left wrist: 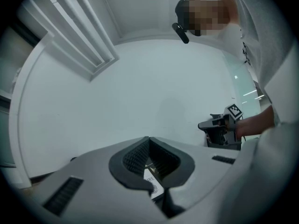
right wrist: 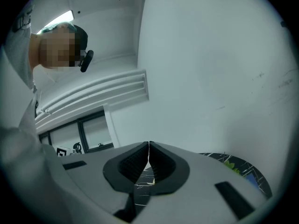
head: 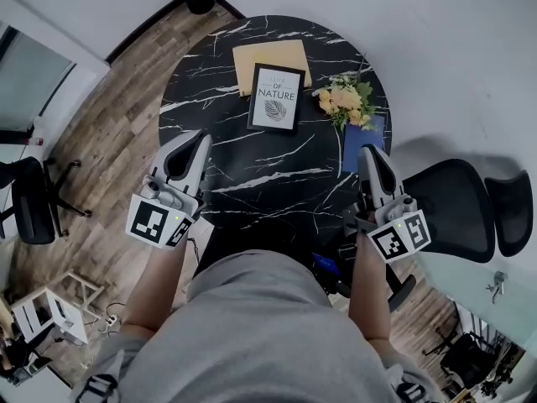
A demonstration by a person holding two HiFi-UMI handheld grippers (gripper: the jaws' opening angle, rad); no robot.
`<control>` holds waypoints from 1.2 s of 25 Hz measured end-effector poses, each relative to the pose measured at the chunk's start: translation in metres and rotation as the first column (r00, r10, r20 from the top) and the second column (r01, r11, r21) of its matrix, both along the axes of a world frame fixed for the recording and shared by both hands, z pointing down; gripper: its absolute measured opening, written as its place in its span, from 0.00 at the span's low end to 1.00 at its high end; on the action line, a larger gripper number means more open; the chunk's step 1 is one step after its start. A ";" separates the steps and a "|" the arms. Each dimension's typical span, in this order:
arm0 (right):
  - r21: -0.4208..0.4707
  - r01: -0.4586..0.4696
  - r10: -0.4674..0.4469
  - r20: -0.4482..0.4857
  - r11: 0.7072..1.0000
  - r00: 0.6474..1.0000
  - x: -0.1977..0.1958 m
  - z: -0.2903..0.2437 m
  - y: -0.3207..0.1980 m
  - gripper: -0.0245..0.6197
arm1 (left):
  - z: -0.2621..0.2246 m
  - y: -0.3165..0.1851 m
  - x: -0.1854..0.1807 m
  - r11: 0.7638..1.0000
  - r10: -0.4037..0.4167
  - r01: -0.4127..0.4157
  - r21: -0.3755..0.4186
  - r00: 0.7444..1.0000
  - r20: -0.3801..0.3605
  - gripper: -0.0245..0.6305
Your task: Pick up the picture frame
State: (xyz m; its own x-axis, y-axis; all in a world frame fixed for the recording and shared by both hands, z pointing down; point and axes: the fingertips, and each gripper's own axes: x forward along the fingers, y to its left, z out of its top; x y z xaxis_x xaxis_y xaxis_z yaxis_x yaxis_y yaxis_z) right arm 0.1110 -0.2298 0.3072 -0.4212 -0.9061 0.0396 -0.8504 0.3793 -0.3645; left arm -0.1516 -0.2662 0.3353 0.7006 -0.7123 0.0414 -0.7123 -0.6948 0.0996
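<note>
now the left tongs (head: 200, 138) and right tongs (head: 369, 151) are closed, empty. the picture frame (head: 276, 98) sits on the surface (head: 252, 187) beyond them.

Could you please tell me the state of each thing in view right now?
picture frame: on the black marble table, untouched, its top edge over a tan folder.
left gripper: jaws shut, empty.
right gripper: jaws shut, empty.
yellow flowers: on the table, apart from the frame.
</note>
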 end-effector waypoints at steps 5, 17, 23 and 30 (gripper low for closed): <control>-0.003 0.021 -0.021 0.008 1.000 1.000 0.007 0.001 -0.006 0.08 | 0.001 0.001 0.006 1.000 -0.019 0.019 -0.004 1.000 0.003 0.05; -0.023 0.062 -0.062 0.015 0.998 0.998 0.016 0.021 -0.022 0.08 | 0.021 0.002 0.012 0.998 -0.053 0.053 -0.029 0.999 0.013 0.05; -0.035 0.090 -0.089 0.022 0.995 0.996 0.011 0.029 -0.029 0.08 | 0.027 -0.001 0.014 0.998 -0.054 0.054 -0.041 0.998 0.023 0.05; -0.057 0.096 -0.095 0.026 0.994 0.995 0.009 0.037 -0.037 0.08 | 0.032 -0.008 0.015 0.997 -0.044 0.046 -0.057 0.998 0.034 0.05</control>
State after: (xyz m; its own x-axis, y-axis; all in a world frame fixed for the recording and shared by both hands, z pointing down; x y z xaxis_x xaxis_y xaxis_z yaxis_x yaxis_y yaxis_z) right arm 0.1198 -0.2664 0.3441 -0.5073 -0.8581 0.0799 -0.8022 0.4363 -0.4077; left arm -0.1370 -0.2741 0.3677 0.6654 -0.7390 0.1059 -0.7464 -0.6556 0.1147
